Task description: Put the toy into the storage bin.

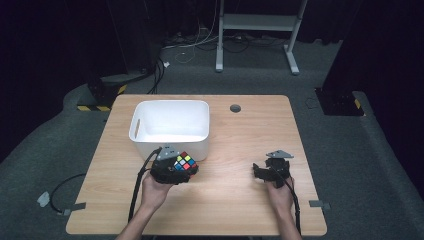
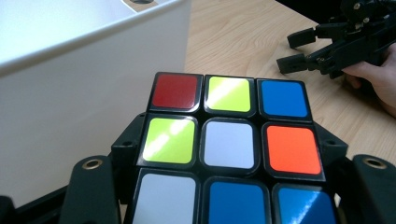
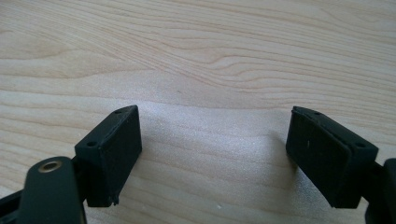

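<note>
Left gripper (image 1: 181, 169) clamped on the cube (image 1: 184, 162), jaws hugging it on both sides. In the left gripper view, cube (image 2: 231, 154) big and close, held between the two black jaws. Top row of stickers: red, yellow-green, blue. Middle row: yellow-green, white, orange. Bottom row: white, blue, blue. Lots of shine on the stickers.

Cube up off the table (image 1: 235, 197), just in front of the bin (image 1: 170, 125), near its front right corner. Bin white, open on top, with a slot handle on its left side. In the left gripper view, bin wall (image 2: 93, 93) right beside the cube, on the left. Touching or not, cannot tell.

Left hand (image 1: 154, 191) under the gripper, forearm coming in from the bottom. Black cable hanging down from the gripper along the arm.

Right gripper (image 1: 258, 173) well apart from the cube, over on the right side of the table. Jaws apart, nothing between them. Held by the right hand (image 1: 281, 192), pointing left, low over the wood. In the right gripper view, two black pads (image 3: 114, 149) wide apart, bare wood (image 3: 210, 70) behind. Same gripper far off in the left gripper view (image 2: 299, 51), jaws apart there too.

Small dark round hole (image 1: 235, 108) in the table behind the bin, to the right.
</note>
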Tool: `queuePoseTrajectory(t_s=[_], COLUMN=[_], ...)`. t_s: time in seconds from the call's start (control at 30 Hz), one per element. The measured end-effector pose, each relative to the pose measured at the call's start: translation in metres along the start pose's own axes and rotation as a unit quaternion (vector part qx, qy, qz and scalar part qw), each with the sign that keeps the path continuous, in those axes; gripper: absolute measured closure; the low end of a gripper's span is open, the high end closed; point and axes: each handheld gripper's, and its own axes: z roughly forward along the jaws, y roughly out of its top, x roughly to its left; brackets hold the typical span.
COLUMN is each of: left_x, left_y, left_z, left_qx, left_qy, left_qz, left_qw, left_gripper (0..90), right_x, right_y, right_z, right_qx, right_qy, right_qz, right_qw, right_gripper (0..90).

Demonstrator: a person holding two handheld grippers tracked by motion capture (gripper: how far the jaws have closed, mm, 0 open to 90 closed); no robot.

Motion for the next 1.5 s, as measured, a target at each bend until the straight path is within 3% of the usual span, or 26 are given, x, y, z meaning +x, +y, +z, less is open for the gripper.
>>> queuePoseTrajectory(t_s=[0.43, 0.53, 0.8, 0.93, 1.5], left_x=[0.002, 0.002, 0.002, 0.005, 0.018], left_y=[0.015, 0.020, 0.033, 0.038, 0.068], left_z=[-0.012, -0.015, -0.024, -0.026, -0.038], left_qx=[-0.004, -0.005, 0.006, 0.003, -0.018], left_qy=[-0.010, -0.021, -0.021, -0.028, -0.025], left_qz=[0.004, 0.004, 0.026, 0.025, 0.021], left_qw=[0.9999, 0.9998, 0.9994, 0.9993, 0.9993], left_gripper=[33.2, 33.2, 33.2, 33.2, 33.2], right_x=[0.000, 0.001, 0.001, 0.001, 0.001], right_y=[0.000, 0.000, 0.000, 0.000, 0.000], right_z=[0.000, 0.000, 0.000, 0.000, 0.000], right_qx=[0.000, 0.001, 0.000, -0.001, -0.001], right_qy=[0.002, 0.002, 0.002, 0.002, 0.002], right_qz=[-0.001, -0.001, 0.000, -0.001, -0.003], right_qw=[1.0000, 1.0000, 1.0000, 1.0000, 1.0000], right_gripper=[18.2, 18.2, 18.1, 18.2, 18.2])
